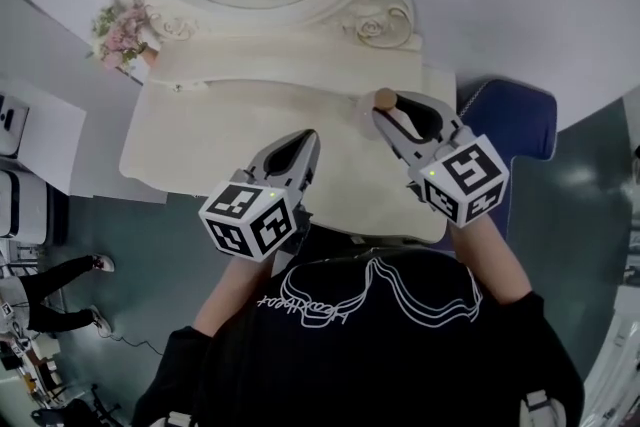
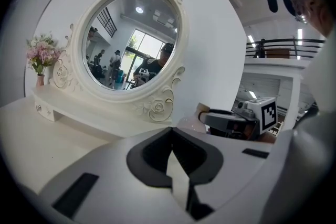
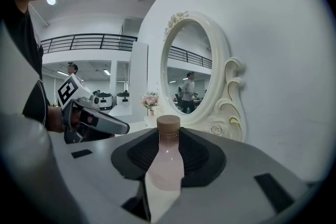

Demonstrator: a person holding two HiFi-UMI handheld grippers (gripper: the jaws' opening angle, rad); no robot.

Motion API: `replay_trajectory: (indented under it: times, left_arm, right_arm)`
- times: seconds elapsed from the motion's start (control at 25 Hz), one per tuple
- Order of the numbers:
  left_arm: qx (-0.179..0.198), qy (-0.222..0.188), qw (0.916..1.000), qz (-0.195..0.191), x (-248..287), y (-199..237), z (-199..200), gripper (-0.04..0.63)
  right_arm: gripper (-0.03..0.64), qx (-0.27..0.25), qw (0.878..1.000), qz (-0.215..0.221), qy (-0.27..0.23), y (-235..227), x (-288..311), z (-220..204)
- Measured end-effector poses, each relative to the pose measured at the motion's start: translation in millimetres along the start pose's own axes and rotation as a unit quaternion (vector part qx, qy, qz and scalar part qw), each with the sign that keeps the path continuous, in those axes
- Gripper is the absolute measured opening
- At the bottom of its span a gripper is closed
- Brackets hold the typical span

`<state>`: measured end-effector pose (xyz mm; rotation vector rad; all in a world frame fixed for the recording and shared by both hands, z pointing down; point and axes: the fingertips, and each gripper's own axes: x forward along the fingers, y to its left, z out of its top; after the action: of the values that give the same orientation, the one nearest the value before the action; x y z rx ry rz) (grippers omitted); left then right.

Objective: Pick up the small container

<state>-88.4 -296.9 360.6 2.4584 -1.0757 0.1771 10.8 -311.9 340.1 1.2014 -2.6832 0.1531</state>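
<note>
The small container (image 3: 167,161) is a pale pink bottle with a tan cap, standing upright between the jaws of my right gripper (image 3: 168,153), which is shut on its body. In the head view the tan cap (image 1: 384,98) shows at the tips of the right gripper (image 1: 392,115), over the right part of the white dressing table (image 1: 200,135). My left gripper (image 1: 296,155) hovers over the table's near edge, jaws together and holding nothing. In the left gripper view its jaws (image 2: 172,150) meet in a line, and the bottle (image 2: 190,121) shows beyond them in the right gripper (image 2: 231,122).
An oval mirror in an ornate white frame (image 1: 380,10) stands at the table's back against the wall. A vase of pink flowers (image 1: 122,33) sits at the back left corner. A blue chair (image 1: 520,120) is to the right of the table.
</note>
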Motion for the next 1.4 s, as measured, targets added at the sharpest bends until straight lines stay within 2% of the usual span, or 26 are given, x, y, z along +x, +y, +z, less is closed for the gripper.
replay_trajectory:
  times: [0.28,0.84,1.4]
  left_arm:
    - [0.007,-0.01,0.9999,0.0,-9,-12,5,0.002]
    - [0.02,-0.007,0.9997,-0.009,-1,-27,4,0.002]
    - [0.027,-0.001,0.9995,-0.017,5,-43,5,0.002]
  right_arm:
    - [0.121,-0.001,1.0,0.015,0.006,19,-16,-9]
    - [0.121,0.026,1.0,0.016,0.002,16,-27,-21]
    - [0.121,0.031,0.999,0.007,-0.003,6,-38,-17]
